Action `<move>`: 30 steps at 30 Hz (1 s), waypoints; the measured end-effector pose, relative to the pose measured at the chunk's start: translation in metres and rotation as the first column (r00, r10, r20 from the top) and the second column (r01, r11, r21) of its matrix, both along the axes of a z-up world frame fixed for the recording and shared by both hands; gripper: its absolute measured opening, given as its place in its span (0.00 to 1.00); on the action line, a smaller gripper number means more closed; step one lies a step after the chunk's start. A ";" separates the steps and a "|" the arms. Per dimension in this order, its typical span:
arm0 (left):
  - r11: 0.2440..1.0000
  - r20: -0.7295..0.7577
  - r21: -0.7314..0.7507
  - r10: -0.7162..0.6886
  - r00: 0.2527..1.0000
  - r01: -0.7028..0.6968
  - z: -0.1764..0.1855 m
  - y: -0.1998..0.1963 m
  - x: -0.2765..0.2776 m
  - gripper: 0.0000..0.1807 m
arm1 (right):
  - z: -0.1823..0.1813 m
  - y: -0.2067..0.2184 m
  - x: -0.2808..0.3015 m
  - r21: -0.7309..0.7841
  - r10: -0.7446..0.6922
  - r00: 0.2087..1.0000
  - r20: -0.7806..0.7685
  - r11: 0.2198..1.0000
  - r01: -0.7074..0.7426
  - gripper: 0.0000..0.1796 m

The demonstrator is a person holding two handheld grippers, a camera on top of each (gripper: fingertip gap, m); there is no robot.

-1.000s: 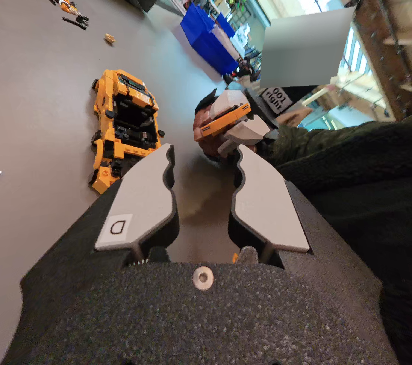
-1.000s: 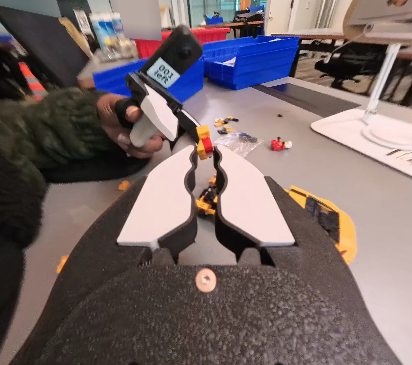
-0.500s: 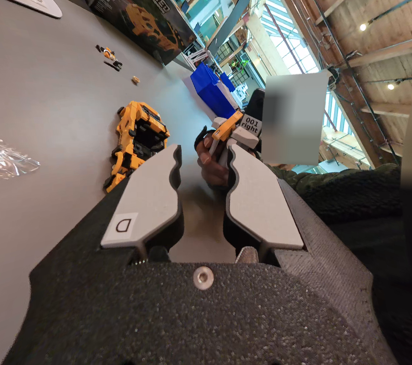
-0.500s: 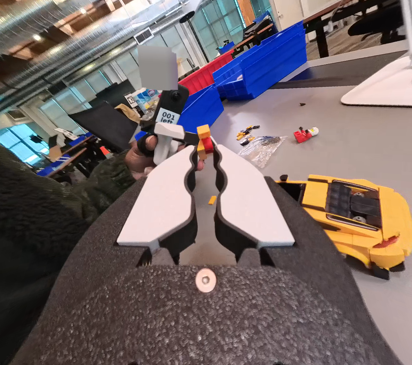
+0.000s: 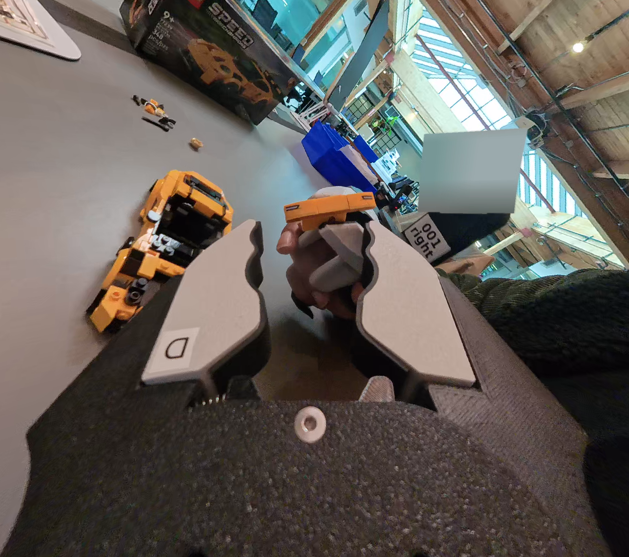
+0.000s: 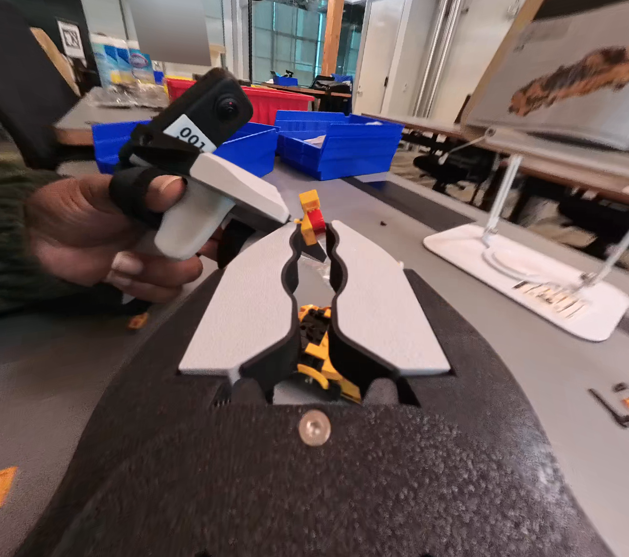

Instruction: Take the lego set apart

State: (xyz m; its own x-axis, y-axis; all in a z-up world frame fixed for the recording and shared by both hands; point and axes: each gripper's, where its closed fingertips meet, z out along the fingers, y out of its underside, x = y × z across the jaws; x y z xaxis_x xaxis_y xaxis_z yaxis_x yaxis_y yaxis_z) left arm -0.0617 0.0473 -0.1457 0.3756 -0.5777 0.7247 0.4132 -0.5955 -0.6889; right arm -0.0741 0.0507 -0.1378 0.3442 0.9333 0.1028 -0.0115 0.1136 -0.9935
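My right gripper (image 6: 311, 231) is shut on a small lego sub-assembly (image 6: 310, 217) of yellow, red and black parts, held above the table. In the left wrist view the same piece (image 5: 328, 207) shows as a flat orange part at the right gripper's (image 5: 335, 227) tips. My left gripper (image 5: 313, 231) is open and empty, facing that piece a short way off. In the right wrist view its grey finger (image 6: 245, 190) ends just left of the piece. The orange lego car (image 5: 163, 244), roof off, lies on the grey table (image 5: 68, 166); it also shows below my right fingers (image 6: 316, 346).
The lego box (image 5: 204, 40) stands at the table's far side. Loose small parts (image 5: 155, 112) and a tan piece (image 5: 196, 143) lie near it. Blue bins (image 6: 340, 142) and a white stand base (image 6: 510, 272) are on the table. A small orange piece (image 6: 138, 321) lies under the hand. The grippers are tip to tip, or close to it.
My left jaws narrowed, then opened wide again on nothing, and the left gripper moved closer to the held piece. My right gripper kept its grasp on the sub-assembly and swung over the car.
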 end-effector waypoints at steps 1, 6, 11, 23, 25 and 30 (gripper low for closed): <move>1.000 0.004 0.011 0.001 1.000 -0.001 0.002 -0.001 0.001 0.30 | 0.002 -0.002 0.000 0.054 -0.010 1.000 0.011 0.998 0.010 0.07; 0.998 0.039 0.056 -0.003 0.999 0.001 0.012 -0.005 0.001 0.26 | 0.005 -0.005 0.002 0.251 -0.089 0.994 0.058 0.965 0.071 0.07; 0.997 0.115 0.051 -0.056 0.992 0.051 0.017 -0.010 0.006 0.29 | 0.005 -0.007 0.003 0.412 -0.164 0.981 0.101 0.905 0.109 0.07; 0.973 0.208 0.188 -0.170 0.963 0.131 0.037 -0.024 0.012 0.28 | 0.025 -0.022 0.010 0.578 -0.184 0.982 0.040 0.806 0.127 0.06; 0.969 0.169 0.211 -0.166 0.971 0.129 0.037 -0.025 0.012 0.28 | 0.025 -0.023 0.009 0.573 -0.174 0.984 0.040 0.810 0.120 0.07; 0.939 -0.128 0.317 -0.099 0.987 0.135 0.031 -0.024 0.001 0.28 | 0.019 -0.022 0.010 0.554 -0.144 0.986 0.085 0.829 0.074 0.13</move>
